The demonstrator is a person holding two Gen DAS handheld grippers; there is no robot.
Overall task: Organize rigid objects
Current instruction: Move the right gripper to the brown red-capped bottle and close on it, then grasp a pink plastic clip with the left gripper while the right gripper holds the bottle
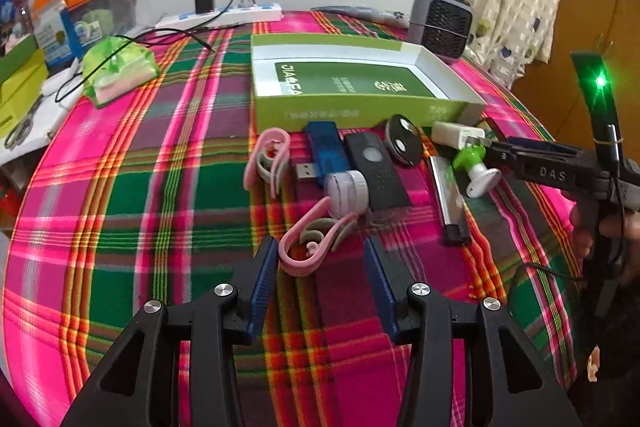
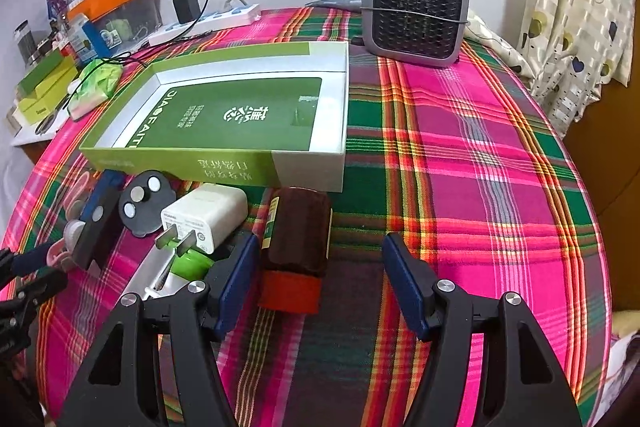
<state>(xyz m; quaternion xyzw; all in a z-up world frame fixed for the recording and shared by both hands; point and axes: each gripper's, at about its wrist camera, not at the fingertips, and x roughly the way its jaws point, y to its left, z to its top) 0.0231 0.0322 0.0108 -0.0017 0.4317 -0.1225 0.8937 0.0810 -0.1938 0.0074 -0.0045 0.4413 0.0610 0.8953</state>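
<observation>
Green box [image 2: 224, 167] lettered "JIA FAITH", white "HUAWEI" charger [image 2: 206, 213] – both tools wide, empty.

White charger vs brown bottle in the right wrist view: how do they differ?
Colour and shape: the white charger is a pale, boxy block with two metal prongs; the brown bottle is a dark cylinder with a red cap.
Position: the bottle lies between the open jaws of the right hand-held gripper, untouched; the charger sits outside them, to the left.
Support: the charger leans on a green item; the bottle lies flat on the cloth.
Shared: both are near the green box.
</observation>
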